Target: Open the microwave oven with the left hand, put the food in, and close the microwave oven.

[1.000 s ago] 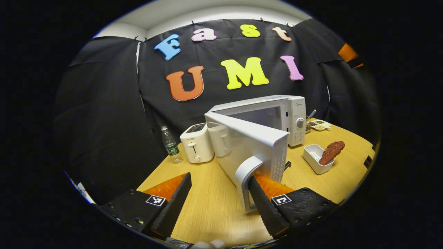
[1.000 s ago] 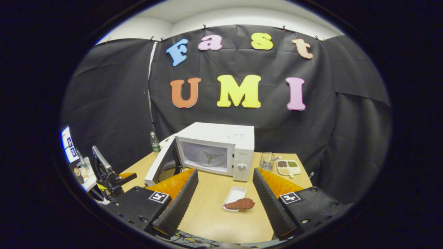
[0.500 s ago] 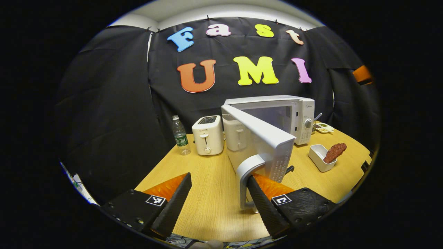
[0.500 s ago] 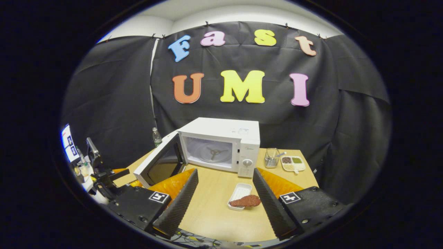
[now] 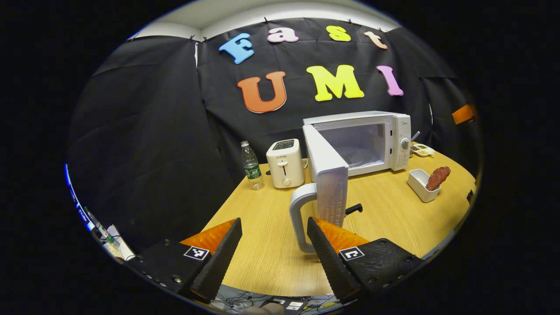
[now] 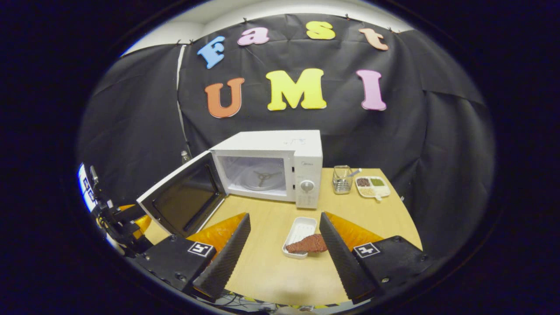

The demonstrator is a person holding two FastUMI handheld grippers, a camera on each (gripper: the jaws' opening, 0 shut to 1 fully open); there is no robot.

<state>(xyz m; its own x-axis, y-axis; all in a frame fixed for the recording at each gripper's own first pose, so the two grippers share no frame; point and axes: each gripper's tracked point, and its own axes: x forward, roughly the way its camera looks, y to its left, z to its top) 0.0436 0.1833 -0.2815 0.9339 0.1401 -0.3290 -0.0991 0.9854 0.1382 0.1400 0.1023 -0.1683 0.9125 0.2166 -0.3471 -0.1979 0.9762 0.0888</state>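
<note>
White box-shaped microwave oven [image 5: 372,140] sits at the back of the light wooden tabletop [image 5: 262,245], its white door [image 5: 326,175] swung wide open, cavity exposed with the glass turntable visible inside in the right gripper view. Door's curved pale grey handle [image 5: 299,218] stands upright just beside the right finger of the left tool [image 5: 273,251]; the handle sits in the gap between the fingers, close to the right one, contact cannot be told. Left tool is spread wide, nothing pinched. Right tool [image 6: 284,253] is also spread wide, empty, hovering above the tabletop in front of the oven. Food is a reddish-brown rough-textured piece of meat [image 6: 308,244] lying across the near end of a small white rectangular dish [image 6: 299,229], on the tabletop in front of the oven's control panel, between the right tool's fingers in that view and close to the right finger. In the left gripper view the same food and dish sit right of the oven, well apart from the door. Left of the oven: white two-slot toaster [image 5: 285,162] and a clear plastic water bottle with green label [image 5: 251,166]. Right of the oven: wire mesh holder [image 6: 342,180] and a white divided tray of small portions [image 6: 372,186].
</note>
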